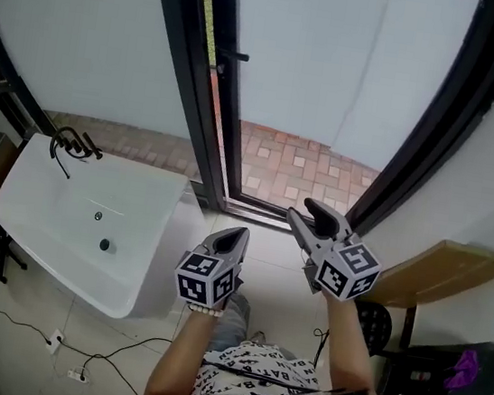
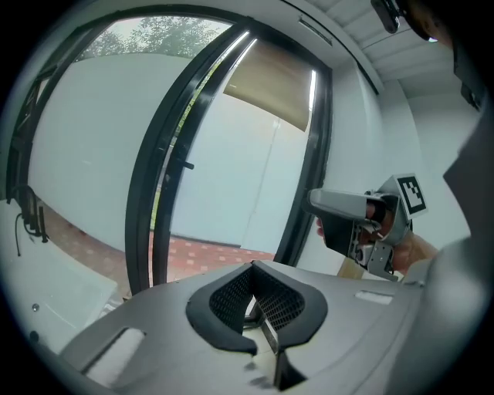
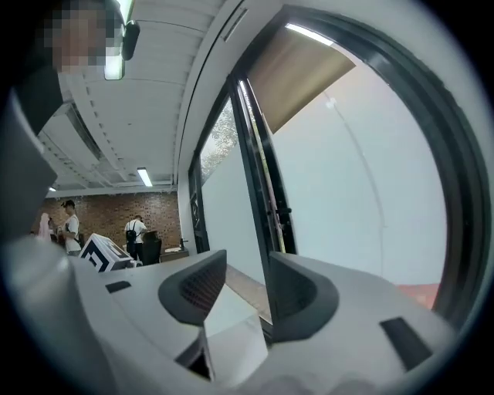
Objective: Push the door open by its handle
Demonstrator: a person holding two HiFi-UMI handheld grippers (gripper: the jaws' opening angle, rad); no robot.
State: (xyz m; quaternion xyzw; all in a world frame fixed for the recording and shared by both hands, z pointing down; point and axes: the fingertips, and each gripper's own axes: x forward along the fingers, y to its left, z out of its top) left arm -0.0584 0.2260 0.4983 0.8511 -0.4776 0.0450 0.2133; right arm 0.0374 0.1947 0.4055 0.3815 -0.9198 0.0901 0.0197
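Though faint against its frame (image 1: 182, 64), handle (image 1: 238, 56); left gripper (image 1: 240, 234) jaws clenched, right gripper (image 1: 305, 209) jaws released.

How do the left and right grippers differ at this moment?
The left gripper has its jaws shut together; the right gripper has them apart. The right gripper reaches nearer the door threshold; the left gripper sits further back. Both are empty, and neither touches the door handle.

The door (image 1: 229, 98) runs off the head view's top edge.
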